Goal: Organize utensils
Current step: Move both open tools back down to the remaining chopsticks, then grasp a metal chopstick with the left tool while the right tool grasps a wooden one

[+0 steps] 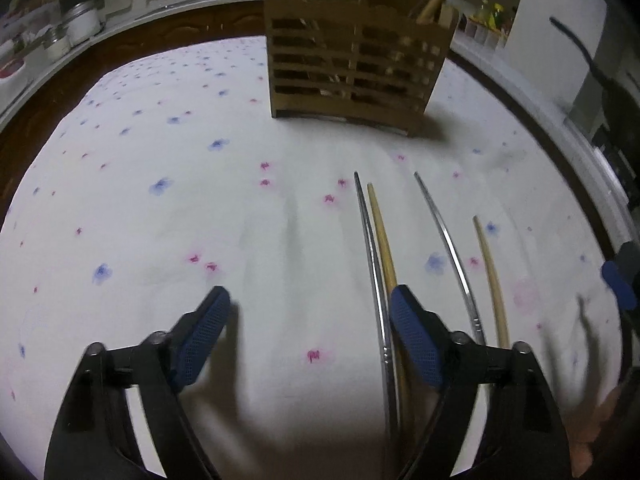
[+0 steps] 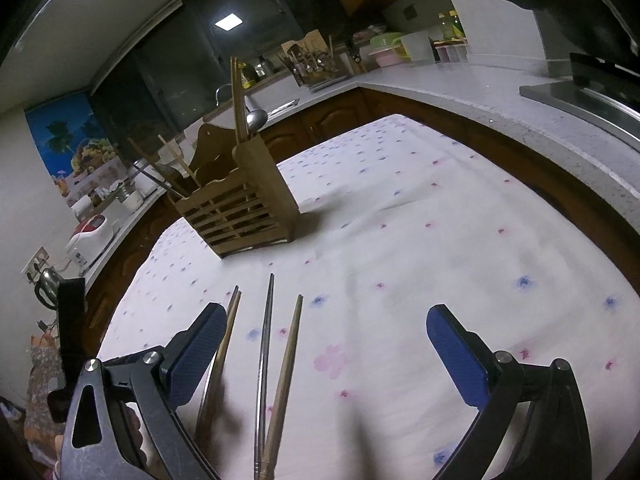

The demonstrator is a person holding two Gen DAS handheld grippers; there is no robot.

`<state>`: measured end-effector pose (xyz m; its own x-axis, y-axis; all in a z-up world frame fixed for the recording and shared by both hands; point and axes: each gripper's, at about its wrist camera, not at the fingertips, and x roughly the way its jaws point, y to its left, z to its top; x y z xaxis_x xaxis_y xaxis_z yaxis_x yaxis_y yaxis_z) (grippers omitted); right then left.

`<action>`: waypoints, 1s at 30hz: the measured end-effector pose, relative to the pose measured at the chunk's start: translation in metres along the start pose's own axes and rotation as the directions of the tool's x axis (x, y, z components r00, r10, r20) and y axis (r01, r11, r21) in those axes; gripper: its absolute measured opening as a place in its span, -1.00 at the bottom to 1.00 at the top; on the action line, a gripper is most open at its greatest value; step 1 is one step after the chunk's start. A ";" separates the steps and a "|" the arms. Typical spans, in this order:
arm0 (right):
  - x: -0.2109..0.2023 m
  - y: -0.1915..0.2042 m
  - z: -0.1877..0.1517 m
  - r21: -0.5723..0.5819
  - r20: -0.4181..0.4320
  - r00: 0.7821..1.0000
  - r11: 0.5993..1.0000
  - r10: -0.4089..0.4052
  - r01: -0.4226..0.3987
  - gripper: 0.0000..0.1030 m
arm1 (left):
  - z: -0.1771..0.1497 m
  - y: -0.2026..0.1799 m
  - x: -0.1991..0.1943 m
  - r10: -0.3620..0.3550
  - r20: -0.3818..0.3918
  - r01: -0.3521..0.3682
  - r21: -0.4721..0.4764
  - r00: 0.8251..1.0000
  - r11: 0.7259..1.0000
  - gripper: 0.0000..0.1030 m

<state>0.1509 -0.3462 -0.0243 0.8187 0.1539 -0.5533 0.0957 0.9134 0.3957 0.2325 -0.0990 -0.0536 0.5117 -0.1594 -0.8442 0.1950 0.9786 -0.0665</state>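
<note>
A slatted wooden utensil holder (image 1: pixel 352 64) stands upright on the flowered tablecloth (image 1: pixel 160 200), with chopsticks and a spoon in it; it also shows in the right wrist view (image 2: pixel 240 208). Several loose chopsticks lie on the cloth: a metal one (image 1: pixel 370 248) beside a wooden one (image 1: pixel 382 236), then another metal one (image 1: pixel 444 236) and wooden one (image 1: pixel 490 272). My left gripper (image 1: pixel 310 300) is open and empty, its right finger over the first pair. My right gripper (image 2: pixel 326 320) is open and empty above the cloth, right of the chopsticks (image 2: pixel 266 340).
A kitchen counter (image 2: pixel 460 80) wraps around the table with jars, a dish rack and containers. A stove (image 2: pixel 580 96) and pan are at the right. A white appliance (image 2: pixel 90 236) sits at the left. The right gripper's blue pad (image 1: pixel 618 284) shows at the left view's right edge.
</note>
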 end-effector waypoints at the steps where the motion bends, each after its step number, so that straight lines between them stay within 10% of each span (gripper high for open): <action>1: 0.001 -0.001 0.001 0.002 -0.001 1.000 1.000 -0.001 0.001 0.96 | 0.000 0.000 0.003 -0.008 -0.007 0.008 0.000 1.000 1.000 0.48; 10: 0.018 -0.002 0.002 -0.001 -0.046 0.999 1.000 0.000 0.000 0.88 | 0.010 -0.010 0.013 0.028 0.019 -0.029 0.058 0.999 0.998 0.40; 15: 0.032 0.007 -0.001 -0.040 -0.098 0.995 0.999 -0.009 0.005 0.55 | 0.010 0.001 0.007 0.007 0.021 -0.009 0.067 1.000 0.998 -0.41; 30: 0.095 0.048 -0.011 -0.266 -0.246 0.963 0.963 -0.110 0.042 -0.35 | 0.034 0.020 0.021 -0.065 -0.023 0.065 -0.024 0.998 0.998 -0.46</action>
<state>0.2270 -0.2834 -0.0659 0.6387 0.1403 -0.7566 -0.0240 0.9864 0.1626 0.2758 -0.0871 -0.0546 0.4789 -0.2198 -0.8499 0.2076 0.9690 -0.1337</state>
